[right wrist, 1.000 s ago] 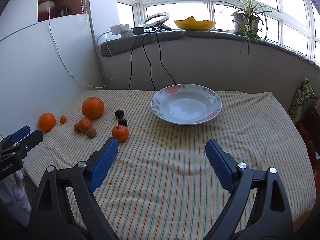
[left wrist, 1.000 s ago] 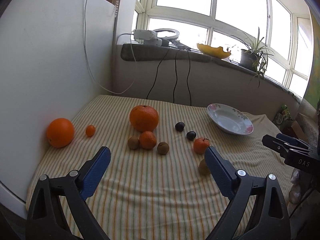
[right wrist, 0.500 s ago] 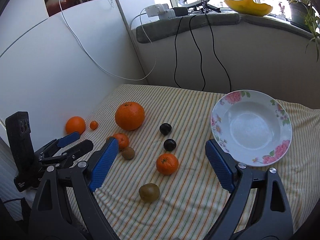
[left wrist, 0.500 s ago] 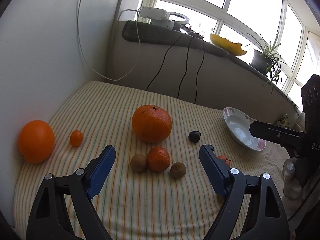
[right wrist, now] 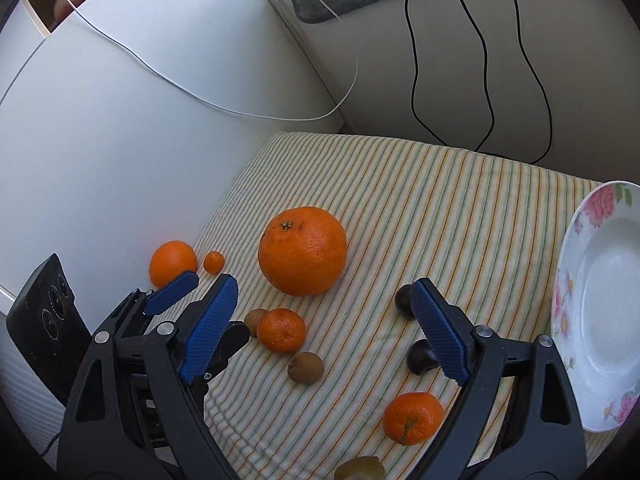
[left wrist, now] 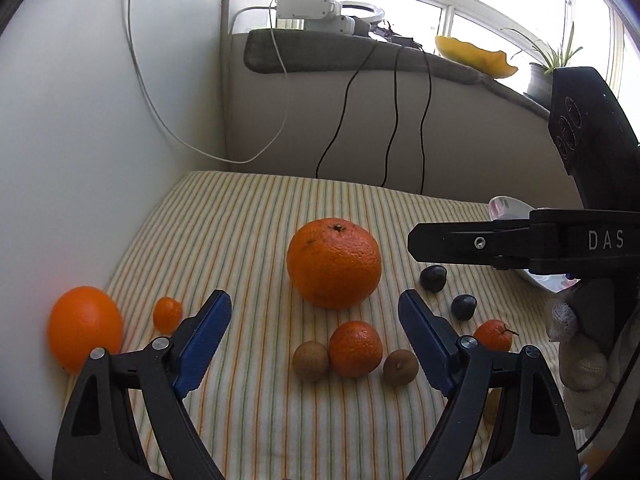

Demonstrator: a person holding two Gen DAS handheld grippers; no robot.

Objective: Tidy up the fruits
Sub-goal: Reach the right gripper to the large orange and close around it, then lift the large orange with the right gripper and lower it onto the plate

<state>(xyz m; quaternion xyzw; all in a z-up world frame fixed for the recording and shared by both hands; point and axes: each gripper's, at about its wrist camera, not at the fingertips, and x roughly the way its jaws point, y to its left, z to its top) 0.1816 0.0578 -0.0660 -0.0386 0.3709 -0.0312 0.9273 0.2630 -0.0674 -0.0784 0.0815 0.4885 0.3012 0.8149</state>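
Note:
A big orange (left wrist: 334, 263) (right wrist: 302, 256) sits mid-table on the striped cloth. In front of it lie a tangerine (left wrist: 355, 349) (right wrist: 281, 330) flanked by two brown kiwis (left wrist: 311, 361) (right wrist: 305, 367). Two dark plums (left wrist: 433, 278) (right wrist: 420, 357) and another tangerine (left wrist: 493, 335) (right wrist: 413, 418) lie to the right. An orange (left wrist: 85, 327) (right wrist: 173, 263) and a tiny tangerine (left wrist: 167, 313) (right wrist: 213, 261) sit by the left wall. My left gripper (left wrist: 314, 340) is open and empty, low over the tangerine group. My right gripper (right wrist: 324, 330) is open and empty, hovering above the same fruits.
A white flowered plate (right wrist: 600, 304) stands at the right, mostly hidden behind the right gripper in the left wrist view (left wrist: 500, 206). A white wall (left wrist: 80, 160) borders the table on the left. Black cables (left wrist: 394, 120) hang down the back ledge. Another kiwi (right wrist: 360, 468) lies at the near edge.
Both grippers have moved forward and left toward the fruit cluster, the right one swinging away from the plate. The fruits have not moved. Both stay open.

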